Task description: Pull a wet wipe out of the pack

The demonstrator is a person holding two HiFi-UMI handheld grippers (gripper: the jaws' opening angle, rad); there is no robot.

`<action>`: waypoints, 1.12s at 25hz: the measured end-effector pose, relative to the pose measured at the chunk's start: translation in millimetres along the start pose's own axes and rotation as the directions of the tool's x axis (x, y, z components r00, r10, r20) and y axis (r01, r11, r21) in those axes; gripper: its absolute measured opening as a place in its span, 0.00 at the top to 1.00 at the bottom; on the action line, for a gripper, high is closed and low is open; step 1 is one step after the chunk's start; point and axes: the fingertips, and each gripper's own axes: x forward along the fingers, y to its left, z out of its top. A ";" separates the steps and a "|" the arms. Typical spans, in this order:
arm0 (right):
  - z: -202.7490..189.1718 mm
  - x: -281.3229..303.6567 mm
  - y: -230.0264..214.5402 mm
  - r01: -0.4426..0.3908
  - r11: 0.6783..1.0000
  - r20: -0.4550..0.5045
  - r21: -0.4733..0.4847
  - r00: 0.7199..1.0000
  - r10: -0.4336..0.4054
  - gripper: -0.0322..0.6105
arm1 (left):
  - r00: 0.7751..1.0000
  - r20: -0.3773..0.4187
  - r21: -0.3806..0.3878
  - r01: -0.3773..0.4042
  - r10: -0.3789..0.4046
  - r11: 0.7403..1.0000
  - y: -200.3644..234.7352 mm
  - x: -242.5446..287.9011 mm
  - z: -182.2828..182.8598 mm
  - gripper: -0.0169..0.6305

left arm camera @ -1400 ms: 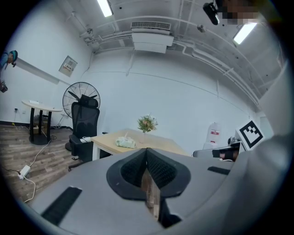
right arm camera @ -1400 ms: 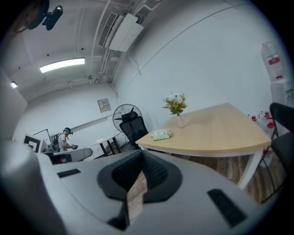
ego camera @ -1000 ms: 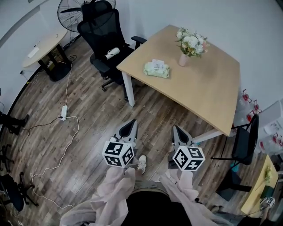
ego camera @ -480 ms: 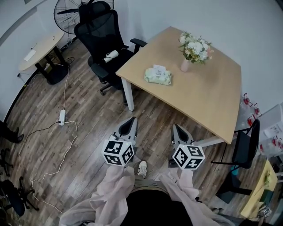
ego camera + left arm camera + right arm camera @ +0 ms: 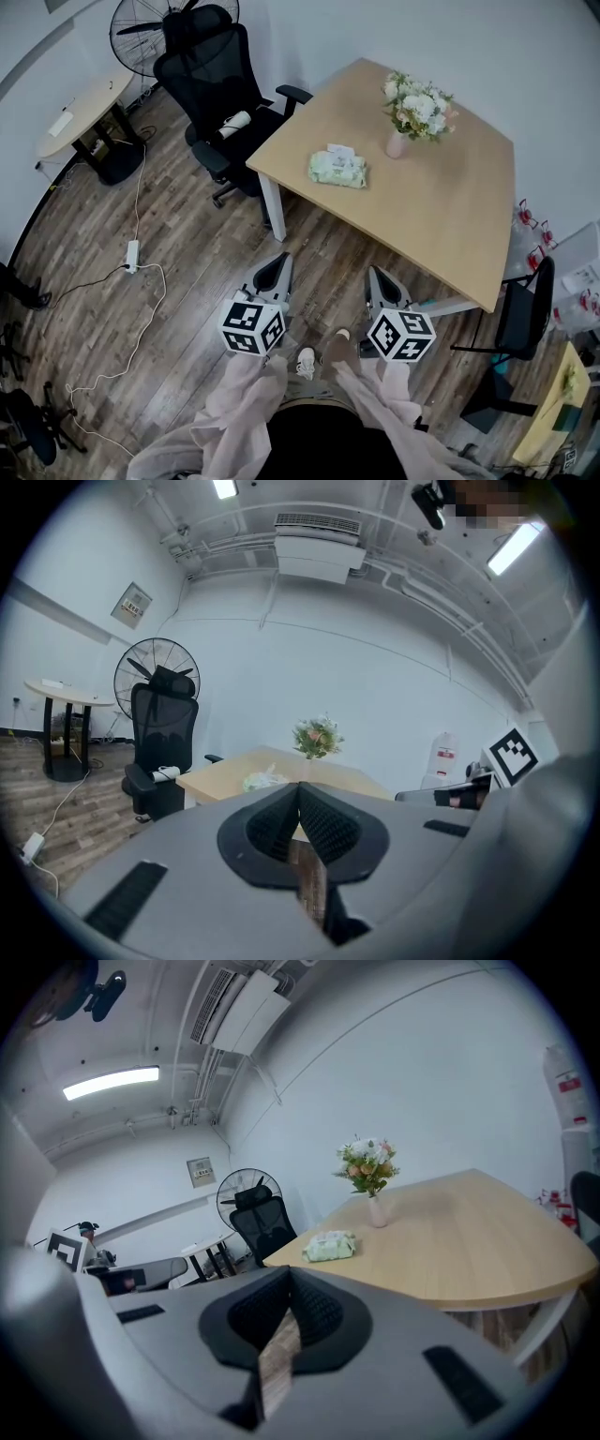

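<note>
- Carried the left hand-held gripper (image 5: 278,262) and the right hand-held gripper (image 5: 376,276) with jaws pressed fully together, nothing between them.
- Found the pack of wipes (image 5: 337,169) lying flat on the surface (image 5: 450,202), near the corner by the office chair (image 5: 211,84), well apart from both.
- Risked only shoving the pack along the smooth top if the jaws arrived unopened.
- Could have lifted the whole pack instead of drawing from it, unless it was pinned down by the other hand-held gripper.
- Might have toppled the vase of flowers (image 5: 412,108), standing near the pack, through an overlong reach.
</note>
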 end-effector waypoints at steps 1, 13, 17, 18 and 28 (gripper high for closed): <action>0.2 2.7 -1.0 -0.001 1.000 -0.002 0.003 1.000 0.001 0.93 | 1.000 -0.001 -0.002 -0.004 0.004 1.000 2.2 1.7 -0.2 0.96; 8.0 55.4 -14.1 -0.024 1.000 -0.034 0.014 0.999 0.025 0.93 | 0.999 -0.026 -0.023 -0.040 0.039 0.999 28.5 37.3 -0.9 0.96; 15.3 78.3 -15.8 -0.038 0.999 -0.038 0.010 0.999 0.038 0.93 | 0.998 -0.028 -0.027 -0.049 0.048 0.998 41.6 57.7 5.0 0.96; 18.0 83.7 -18.0 -0.038 0.999 -0.040 0.011 0.998 0.039 0.93 | 0.999 -0.030 -0.026 -0.047 0.046 0.999 43.1 63.9 6.5 0.96; 51.7 145.0 -48.4 -0.035 0.999 -0.051 0.006 0.998 0.036 0.93 | 0.998 -0.034 -0.029 -0.052 0.051 0.998 64.8 132.4 24.4 0.96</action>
